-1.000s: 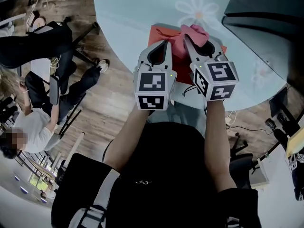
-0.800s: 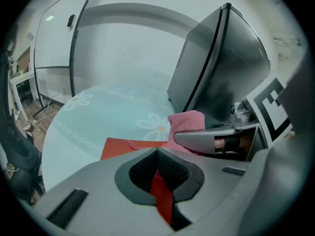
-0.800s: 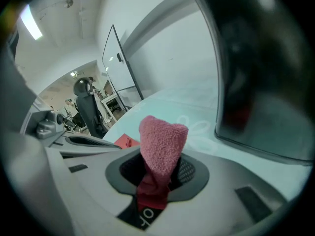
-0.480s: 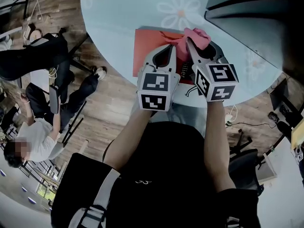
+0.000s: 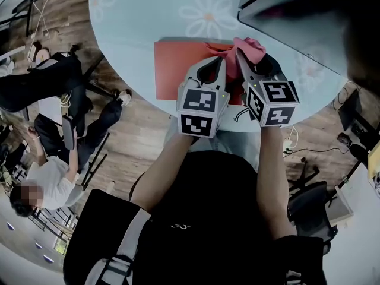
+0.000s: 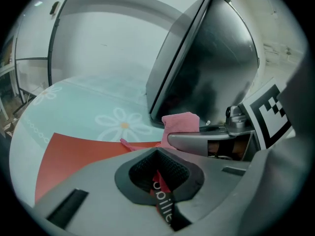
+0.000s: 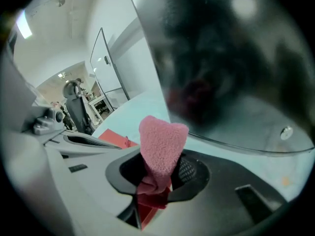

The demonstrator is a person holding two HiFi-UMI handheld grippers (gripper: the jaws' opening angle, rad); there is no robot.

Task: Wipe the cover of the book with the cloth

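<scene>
A red book [image 5: 178, 64] lies flat on the pale blue table [image 5: 136, 16], near its front edge. My left gripper [image 5: 221, 61] is shut and lies low over the book's right part. In the left gripper view the red cover [image 6: 78, 151] and a dark printed strip show through the slit of that gripper [image 6: 157, 154]. Just to its right, my right gripper [image 5: 239, 53] is shut on a pink cloth [image 5: 249, 46]. The cloth [image 7: 162, 141] sticks up out of the right gripper [image 7: 165, 161] as a bunch and hangs down onto the book's right end.
A big dark screen [image 5: 297, 10] stands close behind and to the right of the grippers, and fills the back of the left gripper view [image 6: 206, 63]. Flower prints [image 5: 208, 13] mark the table. On the wooden floor at left are office chairs [image 5: 71, 76] and a seated person [image 5: 41, 183].
Both grippers and the cloth have slid to the right across the book, baring more red cover at the left. The book has stayed where it was on the table.
</scene>
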